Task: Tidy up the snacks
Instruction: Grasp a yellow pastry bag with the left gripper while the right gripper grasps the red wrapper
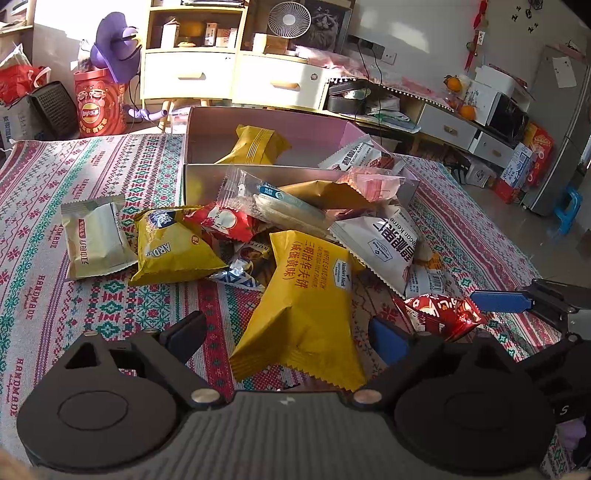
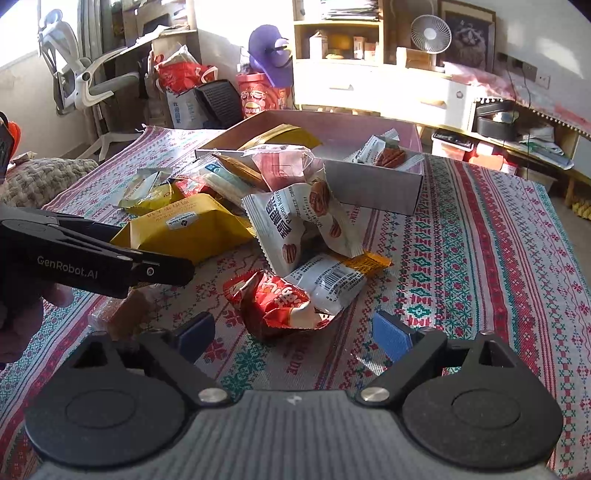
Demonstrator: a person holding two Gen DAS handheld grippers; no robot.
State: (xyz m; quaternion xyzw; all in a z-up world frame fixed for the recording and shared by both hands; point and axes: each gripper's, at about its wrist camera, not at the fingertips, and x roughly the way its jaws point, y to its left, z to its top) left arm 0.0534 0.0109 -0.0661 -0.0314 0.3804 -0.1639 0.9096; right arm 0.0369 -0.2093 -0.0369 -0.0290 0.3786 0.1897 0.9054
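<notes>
Your snacks lie in a loose heap on the patterned woven tablecloth [image 1: 74, 302], spilling out in front of a shallow open cardboard box [image 1: 207, 177] that holds a few packets itself. Nearest your left gripper [image 1: 291, 336] is a large yellow sandwich-biscuit packet [image 1: 303, 314]; its lower end sits between the two fingers, which stand wide apart and do not press on it, so that gripper is open and holds nothing. Beside the yellow packet lie a white pecan-kernel packet [image 1: 384, 243], a smaller yellow crisp bag [image 1: 173, 247] and a pale cream packet [image 1: 94, 236] further out to the left in the left wrist view. Your right gripper [image 2: 295, 332] is open as well, its blue-padded fingers spread to either side of a crumpled red foil snack packet [image 2: 277, 302] without touching it. Just behind the red packet rests a white barcode-printed wrapper [image 2: 328, 280]. Beyond the table stand a cream drawer cabinet [image 1: 192, 74] and a small white desk fan [image 1: 289, 19].
</notes>
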